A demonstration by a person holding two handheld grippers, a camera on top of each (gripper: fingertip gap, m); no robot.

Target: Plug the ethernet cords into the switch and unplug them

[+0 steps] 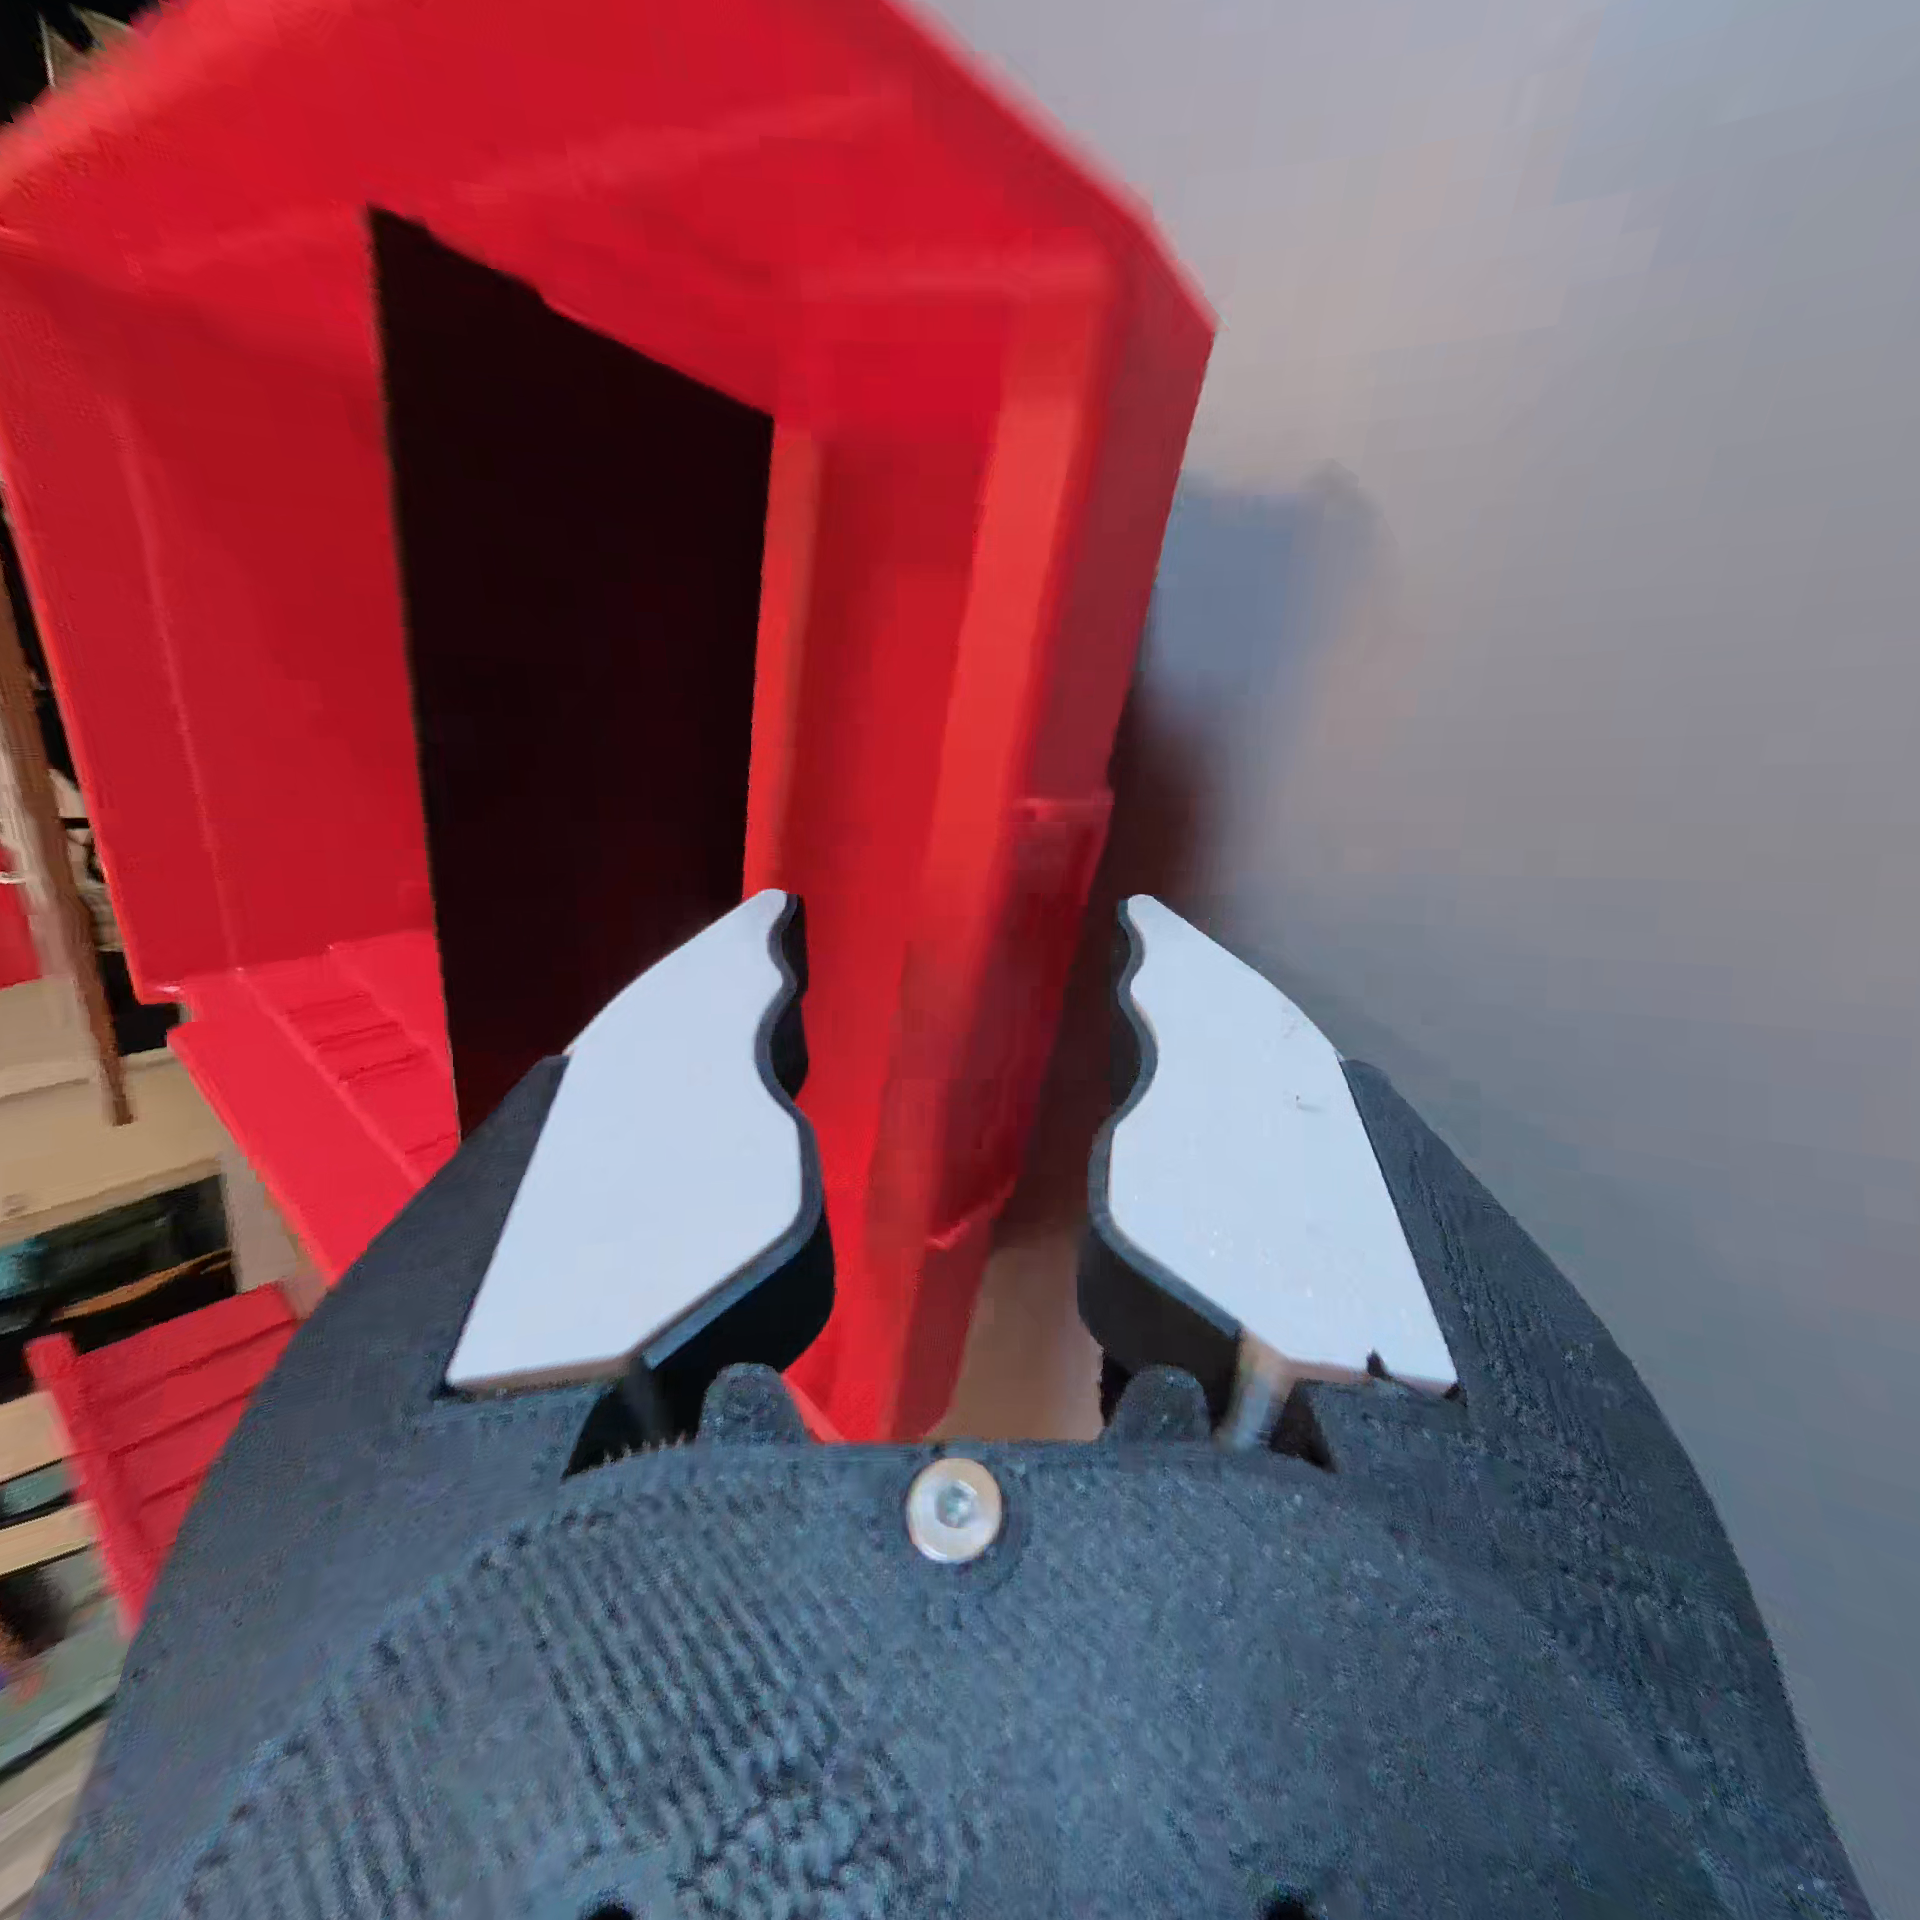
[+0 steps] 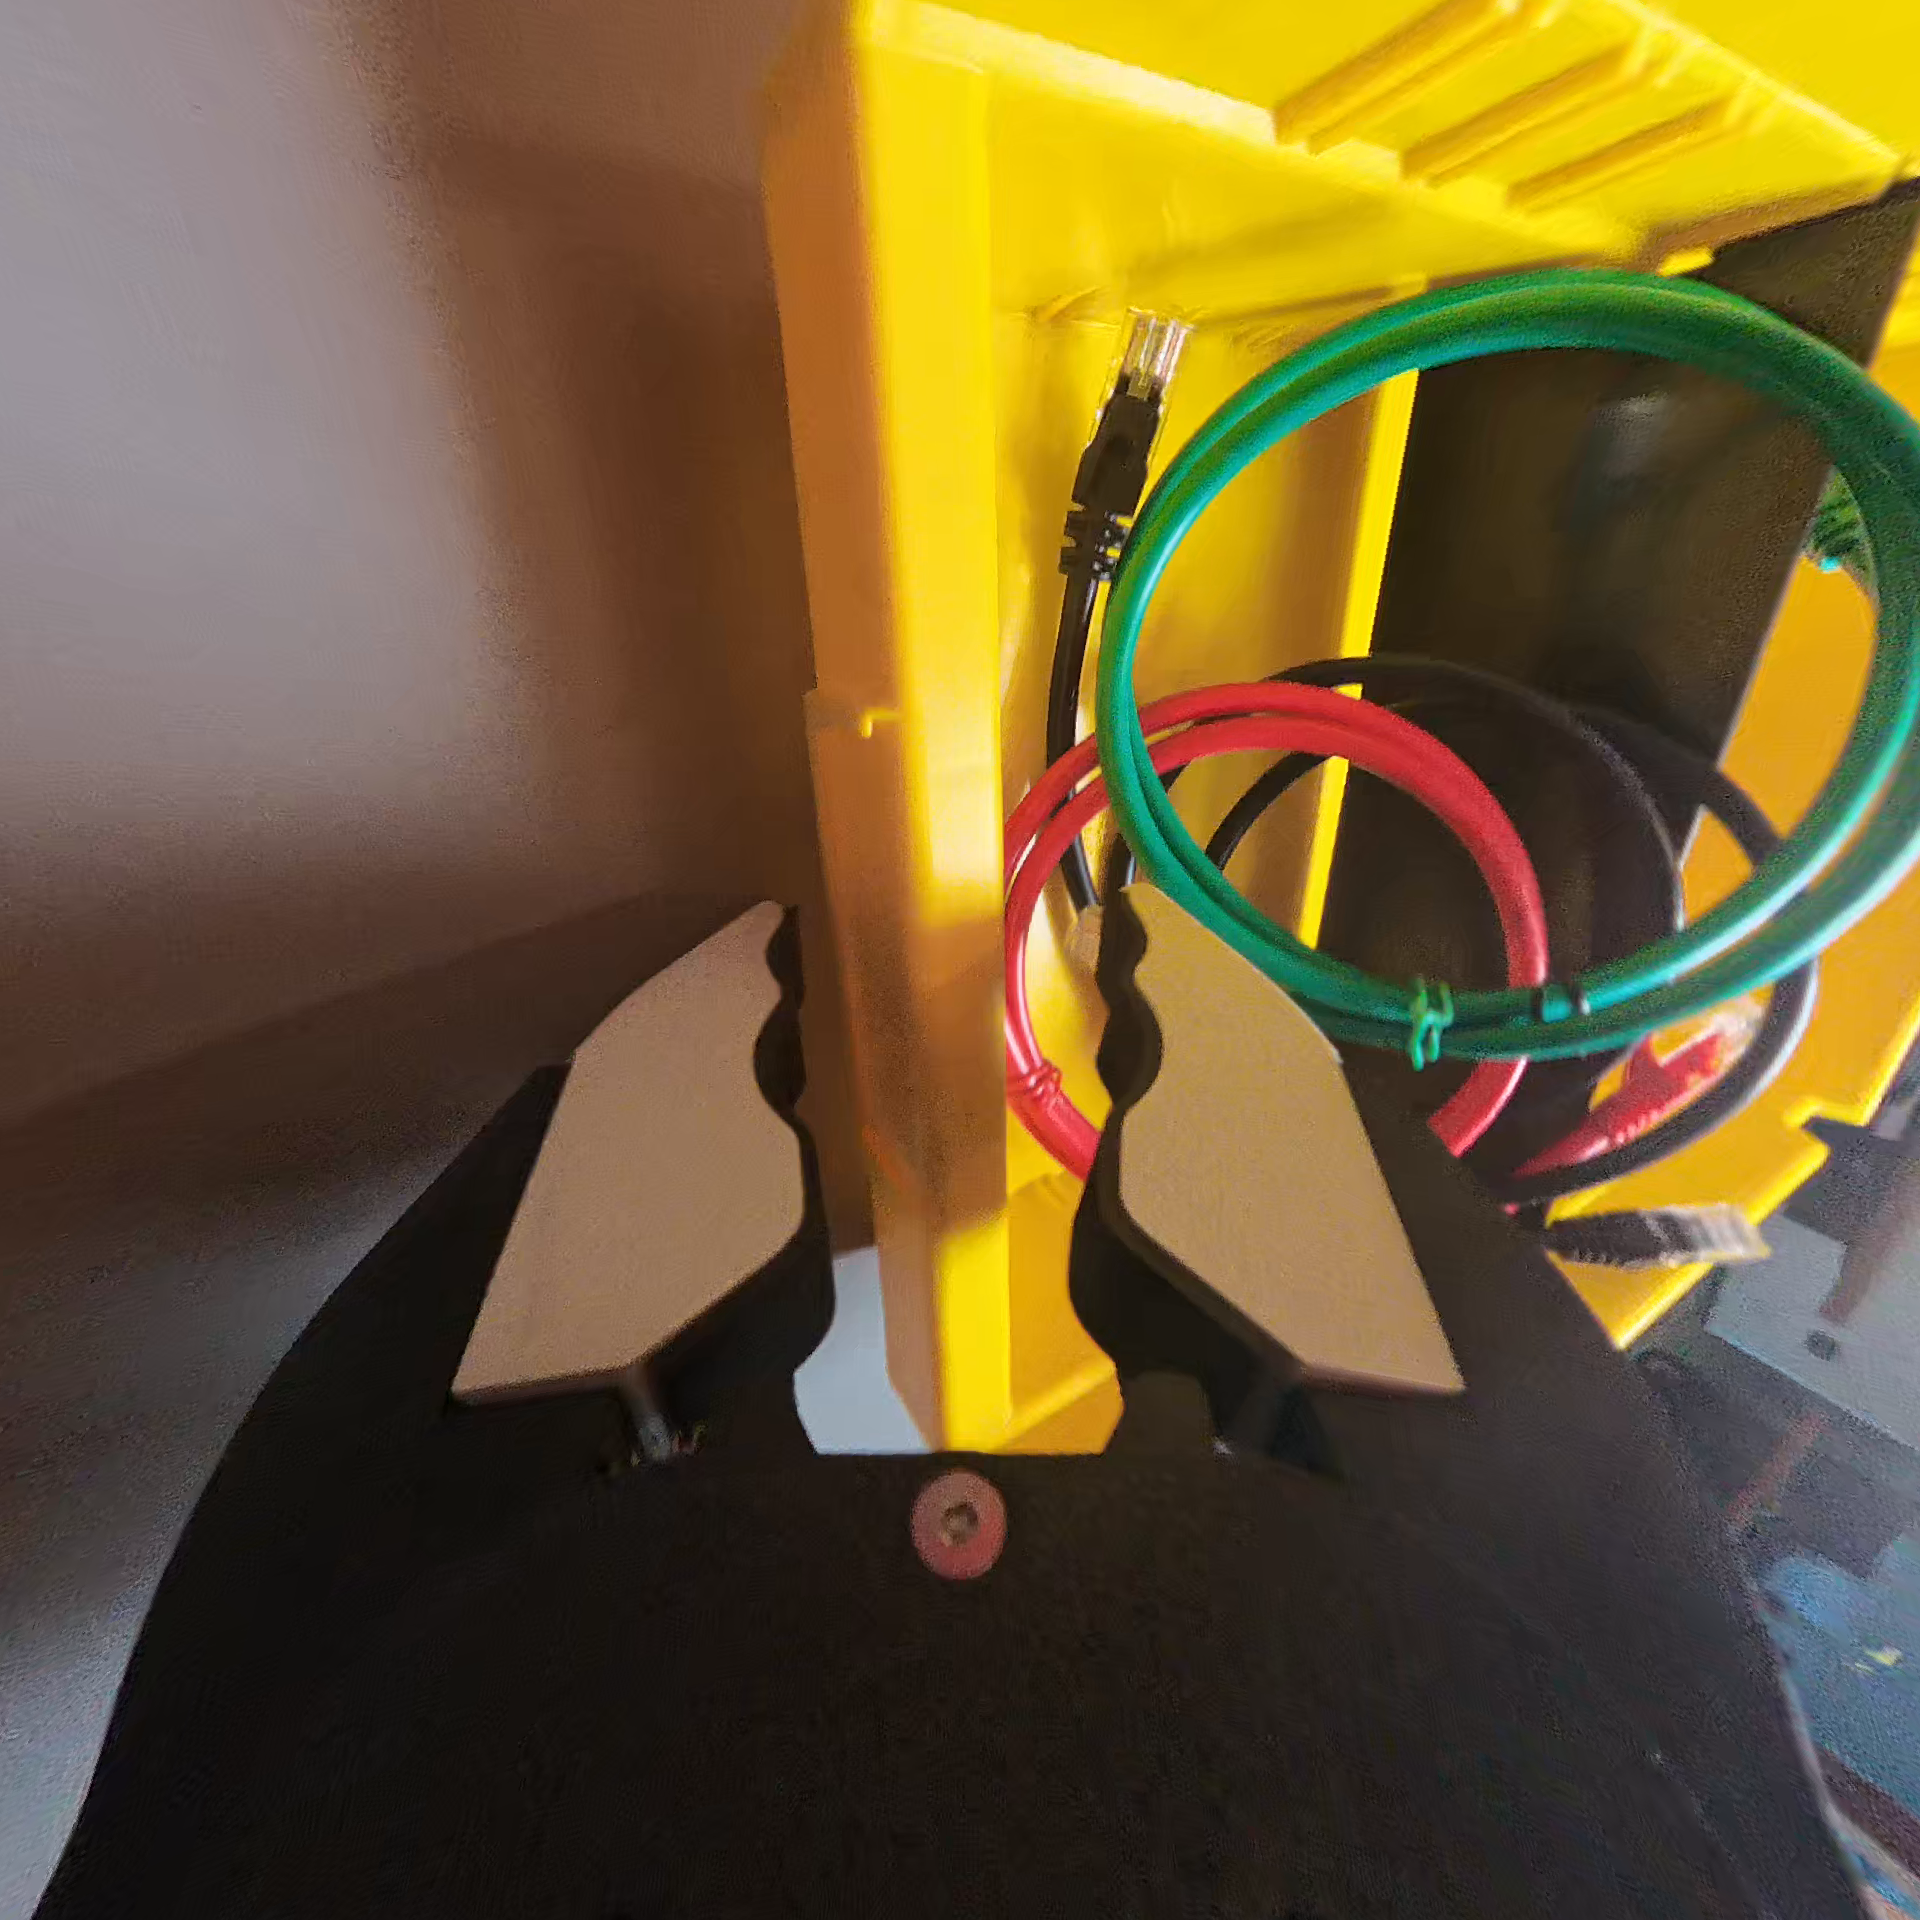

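Observation:
In the left wrist view my left gripper [image 1: 961, 914] grips the side wall of a red plastic bin [image 1: 260, 520]. A flat black panel [image 1: 582, 675] stands inside the bin; I cannot tell whether it is the switch. In the right wrist view my right gripper [image 2: 956, 914] grips the wall of a yellow bin [image 2: 904, 416]. That bin holds coiled ethernet cords: a green cord [image 2: 1558, 312], a red cord [image 2: 1351, 717] and a black cord [image 2: 1117, 468] with a clear plug at its end. A dark panel [image 2: 1610, 520] stands behind the coils.
A plain grey wall [image 1: 1558, 520] lies behind the red bin, with cluttered shelves [image 1: 83, 1247] at the far left. A blurred pale wall [image 2: 312, 416] is left of the yellow bin, and a dark cluttered area [image 2: 1818, 1507] lies at the lower right. Left tips to right tips: about 50 centimeters.

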